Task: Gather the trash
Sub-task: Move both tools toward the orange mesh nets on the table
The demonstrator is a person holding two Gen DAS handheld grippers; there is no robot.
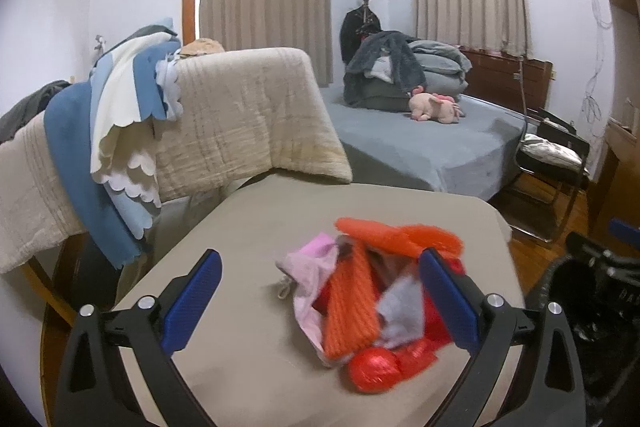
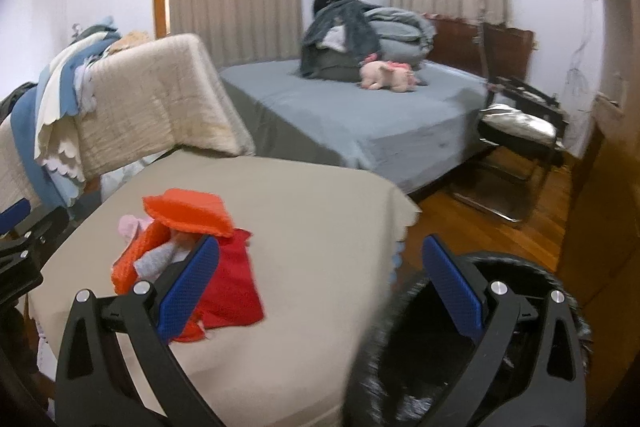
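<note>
We hold the left gripper (image 1: 320, 303) low over the beige cloth-covered table (image 1: 248, 227), its blue ribbed jaws spread wide and empty, framing the trash so a closing pinch could catch it. That trash is a loose heap of orange knitted strips, pink and grey fabric scraps and shiny red wrappers (image 1: 360, 299), lying from the centre toward 3 o'clock in the left view, soft and crumpled except for one glossy rounded red piece at 6 o'clock. Our right gripper (image 2: 320, 291) also stands agape, holding nothing, one jaw over the table edge, the other over the black bag-lined bin (image 2: 460, 347) at 5 o'clock, probably placed beside the table so scraps travel little.
</note>
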